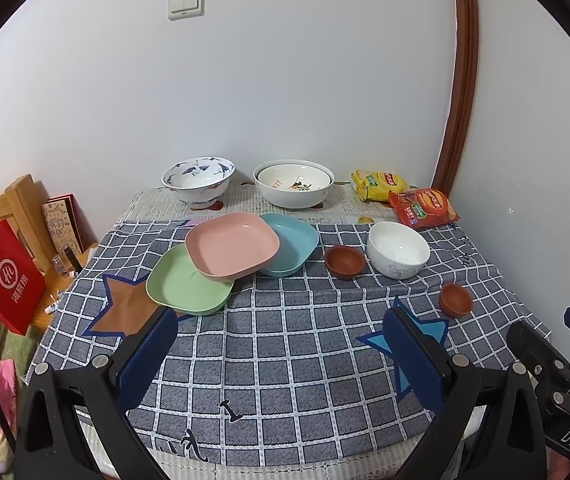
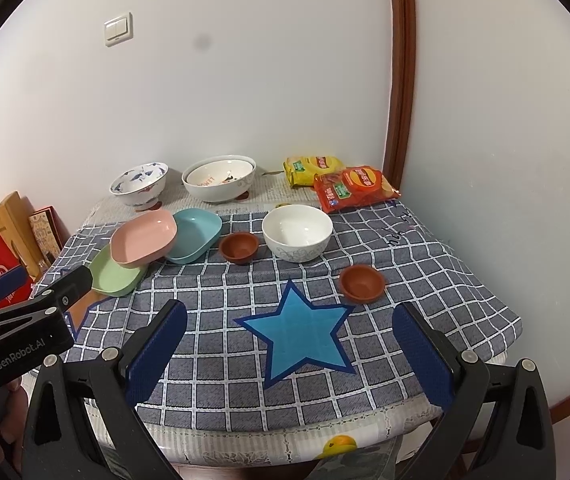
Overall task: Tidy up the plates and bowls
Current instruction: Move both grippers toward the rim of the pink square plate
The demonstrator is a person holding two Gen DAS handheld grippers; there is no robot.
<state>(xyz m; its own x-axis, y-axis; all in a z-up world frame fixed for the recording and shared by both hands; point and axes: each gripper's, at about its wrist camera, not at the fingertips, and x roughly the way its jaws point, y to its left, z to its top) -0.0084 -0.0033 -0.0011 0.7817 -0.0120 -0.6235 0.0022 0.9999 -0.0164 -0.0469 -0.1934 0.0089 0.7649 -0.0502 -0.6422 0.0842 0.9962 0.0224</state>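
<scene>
A pink plate [image 1: 232,246] [image 2: 144,238] rests tilted across a green plate [image 1: 183,284] [image 2: 115,274] and a blue plate [image 1: 293,245] [image 2: 195,232]. Two small brown bowls [image 1: 345,262] [image 1: 456,299] [image 2: 239,247] [image 2: 362,282] flank a white bowl [image 1: 397,249] [image 2: 297,232]. At the back stand a blue-patterned bowl [image 1: 198,179] [image 2: 140,183] and two nested white bowls [image 1: 293,182] [image 2: 220,177]. My left gripper [image 1: 281,330] and right gripper [image 2: 291,322] are open and empty, above the table's front.
A checked cloth [image 1: 285,360] [image 2: 221,300] with star patches covers the table. Yellow [image 1: 379,185] [image 2: 312,168] and red [image 1: 425,207] [image 2: 355,189] snack bags lie at the back right corner. A red paper bag [image 1: 3,276] and a wooden rack [image 1: 17,204] stand left of the table.
</scene>
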